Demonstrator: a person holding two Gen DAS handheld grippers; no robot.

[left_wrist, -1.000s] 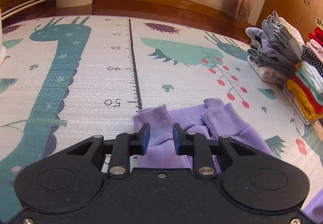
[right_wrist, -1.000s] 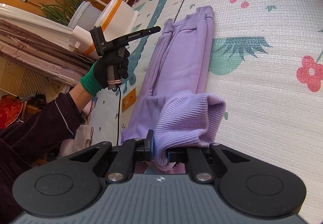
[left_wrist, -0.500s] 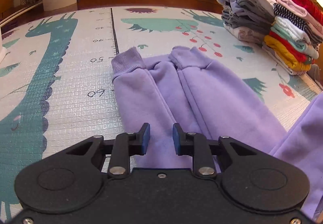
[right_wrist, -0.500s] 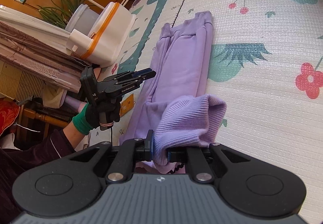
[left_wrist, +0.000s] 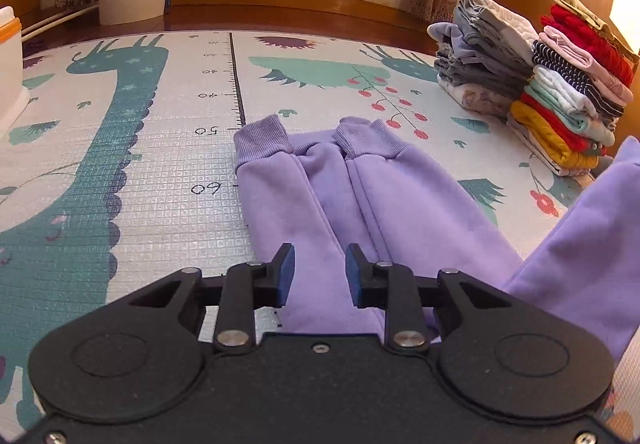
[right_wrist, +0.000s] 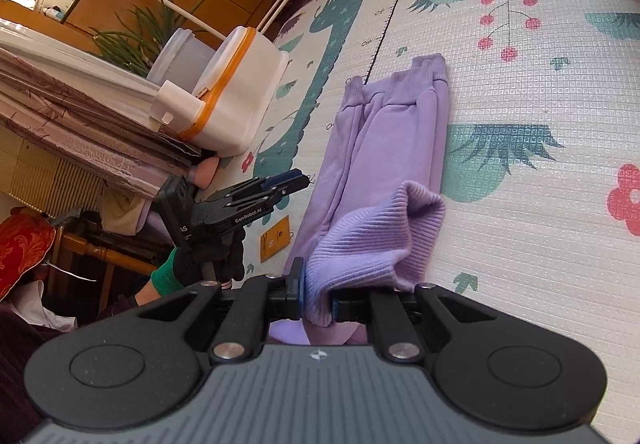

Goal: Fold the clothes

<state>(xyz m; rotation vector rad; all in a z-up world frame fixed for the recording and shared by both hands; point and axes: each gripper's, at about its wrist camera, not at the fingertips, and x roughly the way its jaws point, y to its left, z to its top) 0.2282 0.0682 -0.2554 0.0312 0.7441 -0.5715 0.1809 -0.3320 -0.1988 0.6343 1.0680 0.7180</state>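
Playmat [left_wrist: 160,148] on wood floor, purple pants [left_wrist: 320,196], right claw [right_wrist: 318,298] gripping waistband.

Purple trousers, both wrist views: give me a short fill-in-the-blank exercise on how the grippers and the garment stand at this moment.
1. The right gripper is shut on the ribbed ____ of the purple trousers.
2. The left gripper is ____, with nothing between its fingers.
3. The two ankle cuffs lie on the play mat next to the printed ____ scale.
4. Folded clothes are stacked on the mat's ____ side in the left wrist view.

Missing words: waistband; open; ruler; right
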